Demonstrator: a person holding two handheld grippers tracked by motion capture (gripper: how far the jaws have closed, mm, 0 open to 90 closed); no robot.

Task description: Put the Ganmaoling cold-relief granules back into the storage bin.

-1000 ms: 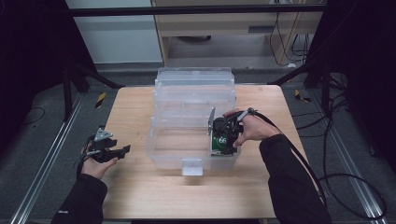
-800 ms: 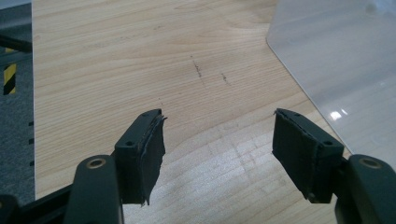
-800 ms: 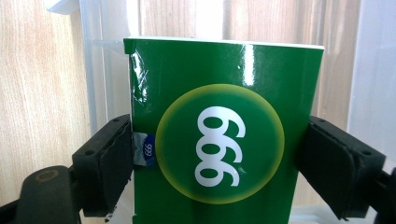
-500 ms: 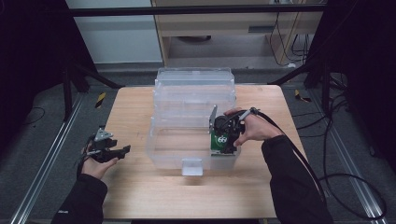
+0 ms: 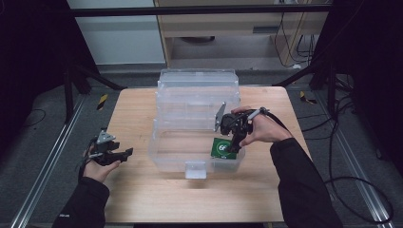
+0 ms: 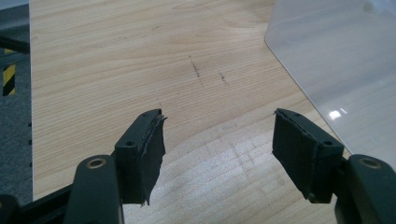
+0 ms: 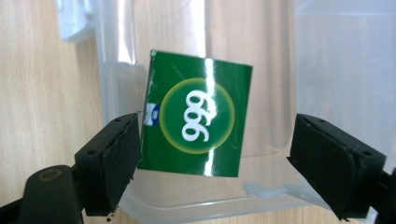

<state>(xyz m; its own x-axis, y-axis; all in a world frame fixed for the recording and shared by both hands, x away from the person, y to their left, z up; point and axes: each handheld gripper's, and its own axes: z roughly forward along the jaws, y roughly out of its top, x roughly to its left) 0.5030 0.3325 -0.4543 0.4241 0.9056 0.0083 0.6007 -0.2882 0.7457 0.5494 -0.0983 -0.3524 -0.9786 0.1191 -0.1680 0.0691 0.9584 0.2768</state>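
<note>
Two grippers, both with jaws spread, holding nothing. Right gripper (image 5: 233,142) centre-right of high view, over green box (image 5: 221,148) lying inside clear bin (image 5: 166,149), lower-right corner of bin. Left gripper (image 5: 124,153) lower left, above bare bench (image 5: 142,199), just beside bin wall.

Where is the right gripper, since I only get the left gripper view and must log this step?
Observer: The right gripper hangs over the clear bin's front right corner.
Operator: Is it holding anything?
Observer: No; its jaws are open with a green box between them, in the bin.
Operator: Any print on it?
Observer: The right gripper view shows white digits in a yellow-ringed circle.
</note>
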